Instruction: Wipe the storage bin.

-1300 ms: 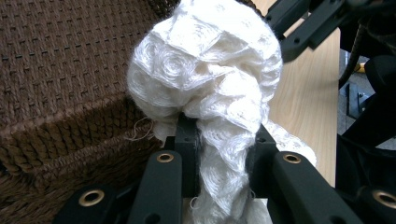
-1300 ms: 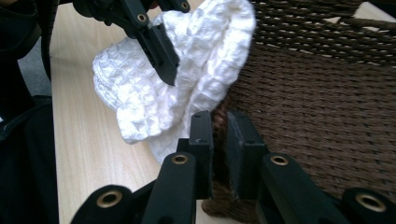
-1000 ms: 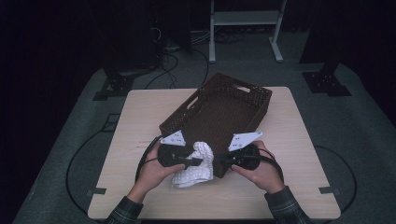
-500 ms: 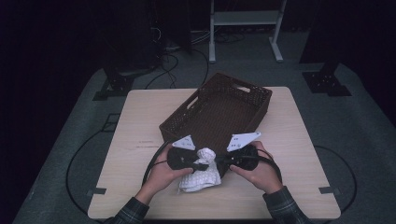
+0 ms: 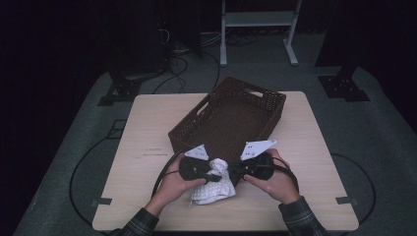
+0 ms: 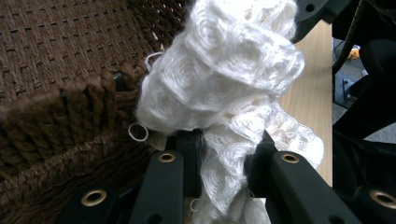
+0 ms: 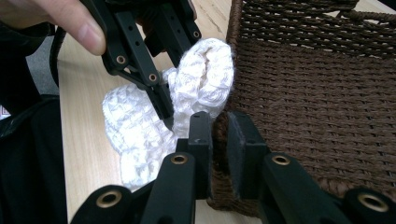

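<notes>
Lowered since before, left claw clenches white knit cloth, seemingly bunched axis-less; right claw, just easing apart, pinches basket rim.

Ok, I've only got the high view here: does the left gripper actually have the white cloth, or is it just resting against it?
Observer: It has it. The left gripper pinches a fold of the white cloth between its pads.
Operator: And the right one?
Observer: The right gripper straddles the rim of the basket, with weave between its pads. Its jaws have just been opening.
Operator: Does the cloth touch the basket?
Observer: Yes. In the right gripper view the bunched top leans on the outer wall.
</notes>
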`<action>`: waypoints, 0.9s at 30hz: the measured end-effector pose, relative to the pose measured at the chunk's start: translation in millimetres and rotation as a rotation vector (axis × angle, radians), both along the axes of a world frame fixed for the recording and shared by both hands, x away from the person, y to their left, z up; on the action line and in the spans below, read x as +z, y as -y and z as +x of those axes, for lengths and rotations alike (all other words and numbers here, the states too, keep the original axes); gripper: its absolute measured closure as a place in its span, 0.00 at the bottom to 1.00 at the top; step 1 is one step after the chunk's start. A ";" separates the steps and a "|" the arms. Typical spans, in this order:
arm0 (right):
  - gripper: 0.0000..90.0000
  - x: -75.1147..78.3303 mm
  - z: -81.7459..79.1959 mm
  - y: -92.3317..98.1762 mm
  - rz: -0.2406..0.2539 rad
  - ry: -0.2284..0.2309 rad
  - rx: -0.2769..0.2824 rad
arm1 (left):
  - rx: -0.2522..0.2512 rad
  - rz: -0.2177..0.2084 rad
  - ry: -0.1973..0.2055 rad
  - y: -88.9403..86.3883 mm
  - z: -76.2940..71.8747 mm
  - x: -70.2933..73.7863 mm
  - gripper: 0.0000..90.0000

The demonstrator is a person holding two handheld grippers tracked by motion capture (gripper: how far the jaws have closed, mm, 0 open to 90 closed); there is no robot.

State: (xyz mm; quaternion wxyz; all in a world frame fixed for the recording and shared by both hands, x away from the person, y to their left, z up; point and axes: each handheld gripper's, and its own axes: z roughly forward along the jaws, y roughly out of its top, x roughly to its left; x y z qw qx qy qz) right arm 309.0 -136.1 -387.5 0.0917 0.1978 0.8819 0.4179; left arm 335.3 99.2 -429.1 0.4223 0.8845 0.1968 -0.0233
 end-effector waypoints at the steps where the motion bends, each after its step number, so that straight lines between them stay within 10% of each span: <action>1: 0.88 0.6 -0.6 1.5 -0.004 -0.003 -0.004 | -0.004 -0.002 -0.002 0.5 0.0 -0.3 0.81; 15: 0.77 3.9 -3.7 16.2 0.026 0.012 0.015 | 0.020 -0.013 -0.016 -11.2 2.1 2.3 0.81; 27: 0.96 2.8 1.4 25.2 0.049 -0.013 -0.017 | -0.029 0.037 -0.002 16.1 -5.6 -9.3 0.81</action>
